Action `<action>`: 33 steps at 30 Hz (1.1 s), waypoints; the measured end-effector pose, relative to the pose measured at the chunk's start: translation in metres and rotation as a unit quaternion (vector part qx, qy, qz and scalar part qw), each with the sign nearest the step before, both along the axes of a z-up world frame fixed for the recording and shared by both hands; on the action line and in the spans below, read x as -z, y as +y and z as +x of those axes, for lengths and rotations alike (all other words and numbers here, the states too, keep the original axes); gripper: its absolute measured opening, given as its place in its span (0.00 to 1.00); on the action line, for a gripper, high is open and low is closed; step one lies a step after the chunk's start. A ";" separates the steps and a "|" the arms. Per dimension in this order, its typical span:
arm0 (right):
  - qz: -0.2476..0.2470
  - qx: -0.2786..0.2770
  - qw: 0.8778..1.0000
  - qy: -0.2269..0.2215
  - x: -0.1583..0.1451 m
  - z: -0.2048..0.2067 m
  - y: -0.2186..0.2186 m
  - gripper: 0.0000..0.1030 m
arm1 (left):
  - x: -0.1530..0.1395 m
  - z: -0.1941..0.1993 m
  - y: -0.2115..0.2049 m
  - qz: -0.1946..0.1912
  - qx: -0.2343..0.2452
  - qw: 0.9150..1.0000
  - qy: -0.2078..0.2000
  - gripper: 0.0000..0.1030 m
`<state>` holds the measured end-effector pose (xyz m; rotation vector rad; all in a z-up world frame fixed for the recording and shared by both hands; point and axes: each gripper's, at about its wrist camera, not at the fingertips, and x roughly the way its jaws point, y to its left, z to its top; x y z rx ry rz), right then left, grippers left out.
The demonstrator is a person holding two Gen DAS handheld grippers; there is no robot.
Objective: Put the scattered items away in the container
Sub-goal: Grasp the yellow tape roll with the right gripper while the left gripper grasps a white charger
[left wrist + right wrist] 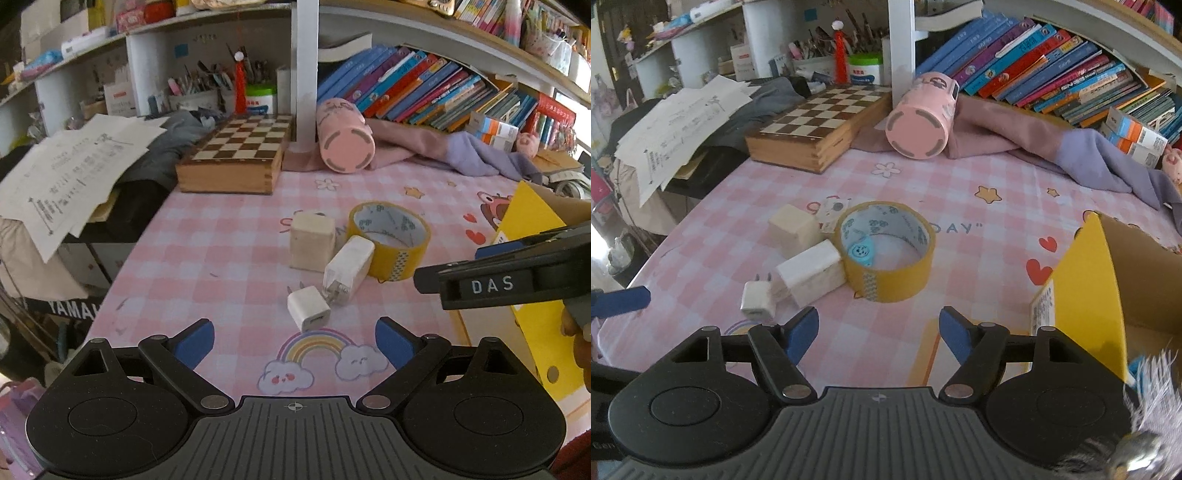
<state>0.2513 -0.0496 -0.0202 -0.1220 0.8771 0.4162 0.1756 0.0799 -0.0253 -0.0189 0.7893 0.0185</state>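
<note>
Behind the tape roll (886, 251): chessboard (820, 122); cup (919, 114)

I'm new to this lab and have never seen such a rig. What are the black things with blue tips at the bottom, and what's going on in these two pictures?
They are two hand-held grippers, each carrying its own camera. One picture looks along the left gripper, the other along the right gripper. Both are open and hold nothing. On the pink checked tablecloth lie a yellow tape roll, a cream block, a large white charger and a small white charger. The yellow cardboard box is on the right.
</note>
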 end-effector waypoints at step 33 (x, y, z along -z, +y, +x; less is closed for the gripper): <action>-0.047 0.017 0.998 0.026 0.050 0.084 0.043 0.79 | 0.046 0.061 0.015 -0.014 0.007 0.999 0.050 0.52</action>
